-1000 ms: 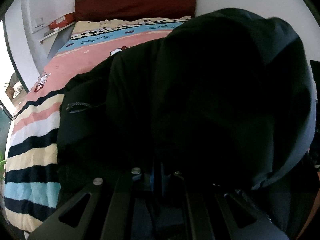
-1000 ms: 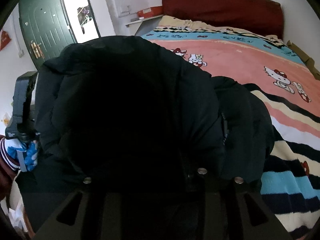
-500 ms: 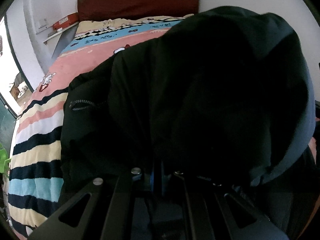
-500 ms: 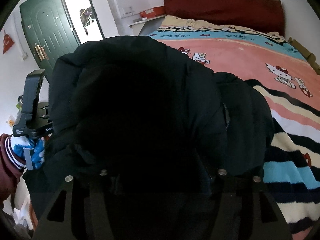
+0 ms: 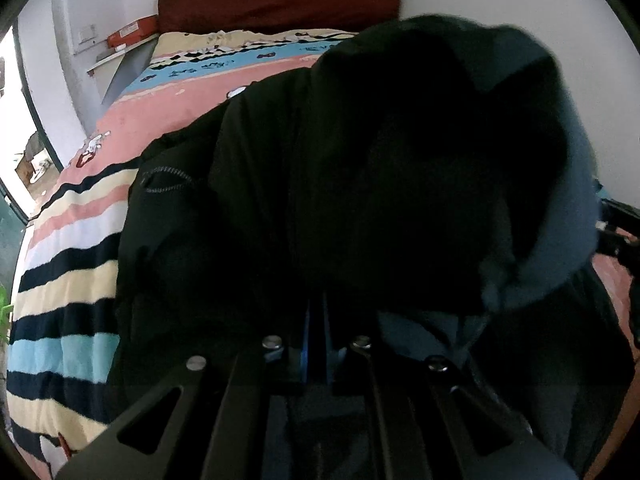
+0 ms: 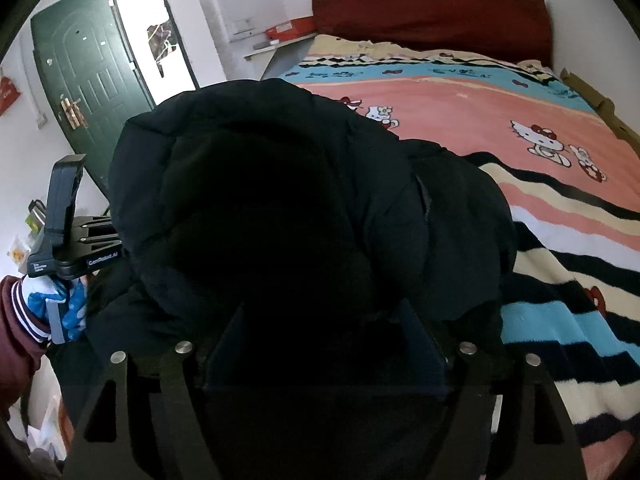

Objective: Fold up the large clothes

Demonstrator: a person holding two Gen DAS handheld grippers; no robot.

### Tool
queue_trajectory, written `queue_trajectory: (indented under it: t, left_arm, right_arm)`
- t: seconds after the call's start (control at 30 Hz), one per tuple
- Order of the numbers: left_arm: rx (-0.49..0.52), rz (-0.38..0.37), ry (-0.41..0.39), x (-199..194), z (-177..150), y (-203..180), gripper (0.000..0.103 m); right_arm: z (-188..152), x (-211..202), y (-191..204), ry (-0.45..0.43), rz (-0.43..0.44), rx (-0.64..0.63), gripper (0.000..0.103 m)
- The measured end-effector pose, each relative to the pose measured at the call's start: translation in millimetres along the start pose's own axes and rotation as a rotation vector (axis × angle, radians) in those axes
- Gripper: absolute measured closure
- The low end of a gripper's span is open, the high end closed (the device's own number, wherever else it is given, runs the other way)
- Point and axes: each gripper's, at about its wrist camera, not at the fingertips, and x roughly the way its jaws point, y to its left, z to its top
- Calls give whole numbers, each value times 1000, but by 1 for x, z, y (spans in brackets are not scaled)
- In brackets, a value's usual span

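1. Lies bunched on the near edge of the bed (image 6: 540,120): black jacket (image 6: 280,200), puffy, heaped high in front of both cameras, with the striped blanket (image 5: 64,280) under it.
2. Left gripper (image 5: 316,332): jaws together, blue pads nearly touching, jacket cloth heaped right over the tips. Whether a thin layer is pinched between them cannot be told, too dark there. Best treated as an anchor until the other side is settled.
3. Right gripper (image 6: 324,344): jaws have just been opening and now stand wide apart, with jacket bulk lying between them but not squeezed. Reads as a release, not a grasp.
4. Before drawing the right gripper away, worth checking that no fold clings to a pad; padded cloth springs back and drags easily.
5. Next grip: better taken on an edge or hem than on the thick middle, since a fat wad slips out of open jaws. Zip (image 5: 168,178) on the left side marks a usable edge.
6. Fold to be laid flat and pressed down, otherwise the padding puffs up again.
7. Left hand (image 6: 64,304) close beside the heap; room needed to avoid knocking the two grippers together.
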Motion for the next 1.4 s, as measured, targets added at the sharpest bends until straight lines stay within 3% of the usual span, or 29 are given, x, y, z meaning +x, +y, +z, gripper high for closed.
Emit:
queue_trajectory:
  t: [0.13, 0.2, 0.27, 0.5, 0.63, 0.73, 0.87, 1.0, 1.23, 1.4]
  left_arm:
    - [-6, -15, -19, -26, -4, 11, 92]
    - [-19, -3, -39, -37, 2, 17, 70]
    - [-39, 3, -70, -49, 14, 23, 65]
    - [-115, -46, -151, -60, 82, 31, 65]
    - [-135, -34, -143, -38, 118, 31, 65]
    - [-151, -47, -132, -19, 127, 31, 64]
    - [-114, -76, -110, -1, 114, 16, 64]
    - [-24, -59, -72, 7, 87, -9, 64]
    - [22, -58, -67, 4, 42, -28, 64]
    - [53, -2, -67, 18, 16, -34, 63]
  right_arm:
    - [3, -19, 0, -17, 1, -14, 26]
    - [9, -29, 2, -33, -1, -26, 25]
    - [18, -38, 5, -52, 0, -38, 25]
    - [80, -34, 27, -112, -6, -82, 21]
    - [114, -11, 34, -123, -3, -81, 21]
    - [129, 10, 37, -113, 15, -66, 21]
    - [128, 39, 39, -55, 35, -67, 21]
    - [102, 57, 43, 28, 64, -97, 21]
    - [50, 50, 35, 96, 81, -118, 21]
    - [32, 58, 32, 127, 71, -130, 19]
